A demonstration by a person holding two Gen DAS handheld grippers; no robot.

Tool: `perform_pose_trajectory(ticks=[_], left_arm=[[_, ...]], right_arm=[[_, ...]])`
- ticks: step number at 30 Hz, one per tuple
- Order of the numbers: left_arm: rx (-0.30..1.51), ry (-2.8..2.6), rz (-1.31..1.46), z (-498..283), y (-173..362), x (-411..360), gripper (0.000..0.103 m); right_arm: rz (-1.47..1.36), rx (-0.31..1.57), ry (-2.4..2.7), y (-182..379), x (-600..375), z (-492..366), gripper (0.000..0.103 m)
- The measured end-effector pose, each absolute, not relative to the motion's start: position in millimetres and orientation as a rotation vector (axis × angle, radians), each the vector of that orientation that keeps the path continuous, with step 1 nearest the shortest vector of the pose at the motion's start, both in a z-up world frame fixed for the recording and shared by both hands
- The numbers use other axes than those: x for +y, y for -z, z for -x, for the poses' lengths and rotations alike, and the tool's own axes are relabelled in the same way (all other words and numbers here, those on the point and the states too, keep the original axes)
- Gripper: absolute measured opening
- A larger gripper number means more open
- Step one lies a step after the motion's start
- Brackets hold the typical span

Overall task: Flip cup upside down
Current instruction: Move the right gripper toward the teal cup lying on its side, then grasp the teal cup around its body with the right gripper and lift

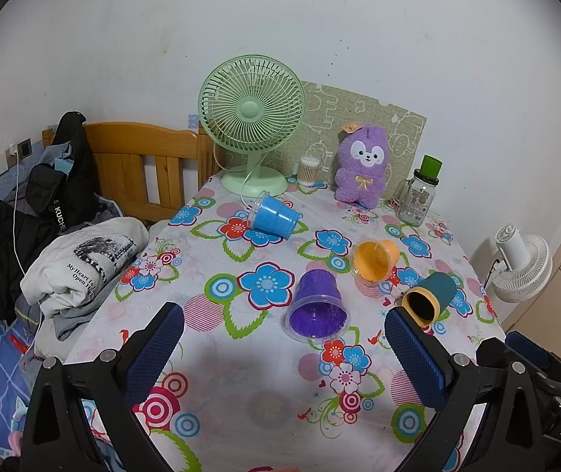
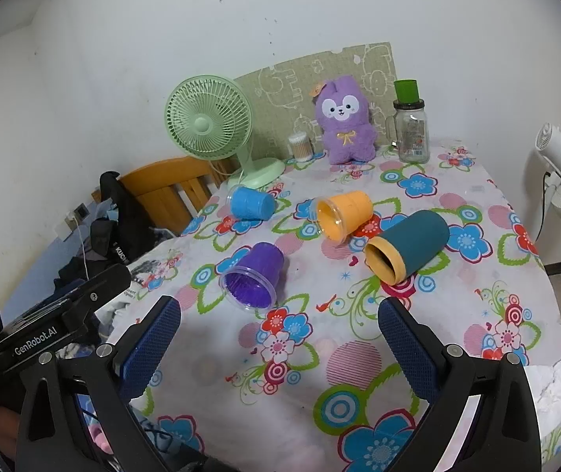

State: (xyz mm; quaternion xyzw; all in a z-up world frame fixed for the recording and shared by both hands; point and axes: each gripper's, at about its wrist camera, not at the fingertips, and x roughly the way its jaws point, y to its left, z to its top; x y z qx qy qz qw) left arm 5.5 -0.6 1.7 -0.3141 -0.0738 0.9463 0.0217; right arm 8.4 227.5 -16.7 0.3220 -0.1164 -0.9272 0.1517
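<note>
Several cups lie on their sides on the flowered tablecloth [image 1: 241, 373]: a purple cup [image 1: 317, 306] [image 2: 253, 275], an orange cup [image 1: 375, 261] [image 2: 343, 212], a blue cup [image 1: 274, 216] [image 2: 251, 202] and a teal cup with a yellow rim [image 1: 430, 295] [image 2: 406, 246]. My left gripper [image 1: 282, 330] is open and empty, just short of the purple cup. My right gripper [image 2: 278, 328] is open and empty, short of the purple and teal cups. The left gripper's body [image 2: 56, 326] shows at the left of the right wrist view.
At the table's back stand a green fan [image 1: 251, 118], a cotton swab jar [image 1: 309, 171], a purple plush toy [image 1: 363, 167] and a glass bottle with a green cap [image 1: 418, 196]. Clothes [image 1: 83, 263] lie on the bed at left. A white fan [image 1: 520, 267] stands at right.
</note>
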Motion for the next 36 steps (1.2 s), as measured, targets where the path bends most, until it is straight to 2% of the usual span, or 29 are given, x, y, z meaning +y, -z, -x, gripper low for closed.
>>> perform_pose_trajectory(ticks=[22,36], left_arm=[[-0.236,-2.918,1.005,2,8,-3,0.103],[-0.207,-2.852,1.125,37,34,5,0.103]], right_arm=[[-0.962,-0.339,2.653,22,230,-1,0.102],[-1.115,-0.421,2.675,53,254,41,0.102]])
